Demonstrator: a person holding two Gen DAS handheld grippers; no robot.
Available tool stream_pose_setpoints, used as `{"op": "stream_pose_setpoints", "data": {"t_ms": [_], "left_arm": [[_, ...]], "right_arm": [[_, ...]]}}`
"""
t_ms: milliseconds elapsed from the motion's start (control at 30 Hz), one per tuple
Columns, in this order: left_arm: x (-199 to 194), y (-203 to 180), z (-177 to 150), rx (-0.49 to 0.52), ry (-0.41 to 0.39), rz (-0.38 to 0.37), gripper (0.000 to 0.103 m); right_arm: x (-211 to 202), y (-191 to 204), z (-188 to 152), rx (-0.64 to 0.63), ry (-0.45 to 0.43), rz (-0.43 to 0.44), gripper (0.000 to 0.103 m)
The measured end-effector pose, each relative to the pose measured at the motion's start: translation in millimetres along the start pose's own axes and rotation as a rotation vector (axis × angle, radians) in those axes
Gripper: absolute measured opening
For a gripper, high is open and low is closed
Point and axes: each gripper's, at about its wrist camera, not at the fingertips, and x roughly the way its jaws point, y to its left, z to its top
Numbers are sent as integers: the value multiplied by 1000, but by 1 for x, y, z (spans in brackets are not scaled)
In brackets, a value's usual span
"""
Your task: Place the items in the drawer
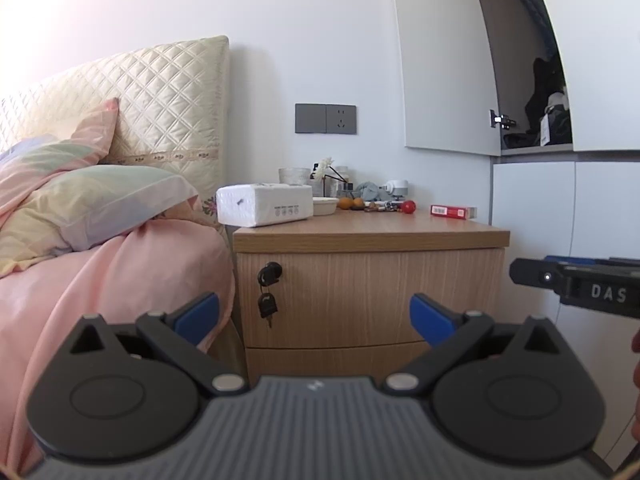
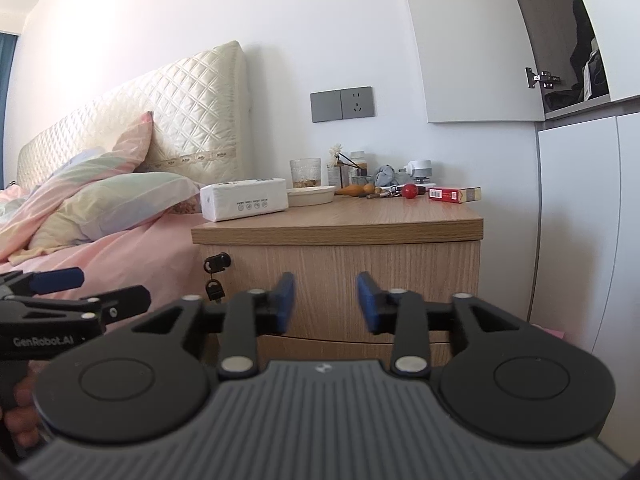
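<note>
A wooden nightstand (image 1: 372, 236) (image 2: 340, 226) stands beside the bed, its top drawer (image 1: 360, 300) (image 2: 332, 280) shut, with a key (image 1: 267, 304) (image 2: 214, 288) hanging from the lock. On top lie a white tissue pack (image 1: 264, 204) (image 2: 244, 200), a red box (image 1: 452, 211) (image 2: 454, 194), a red ball (image 1: 409, 207) (image 2: 409, 191) and small clutter. My left gripper (image 1: 314, 316) is open and empty in front of the drawer. My right gripper (image 2: 326, 302) is open with a narrower gap, empty, facing the drawer front.
A bed (image 1: 100, 272) with pink sheets and pillows lies left of the nightstand. White cabinets (image 1: 560, 216) stand to the right, one upper door ajar. A glass (image 2: 305, 172), a dish (image 2: 310, 195) and bottles sit at the nightstand's back. A wall socket (image 1: 326, 118) is above.
</note>
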Motion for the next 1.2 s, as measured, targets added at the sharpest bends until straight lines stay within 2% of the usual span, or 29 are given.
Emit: {"op": "stream_pose_setpoints", "data": {"t_ms": [67, 133, 167, 1200], "left_arm": [[0, 0, 0, 2, 1, 3, 102], [0, 0, 0, 2, 2, 5, 102], [0, 0, 0, 1, 2, 5, 102], [-1, 5, 3, -21, 13, 13, 103]], "right_arm": [[0, -1, 0, 0, -5, -2, 72], [0, -1, -1, 3, -5, 1, 86], [0, -1, -1, 3, -5, 4, 88], [2, -1, 0, -3, -6, -1, 89]]}}
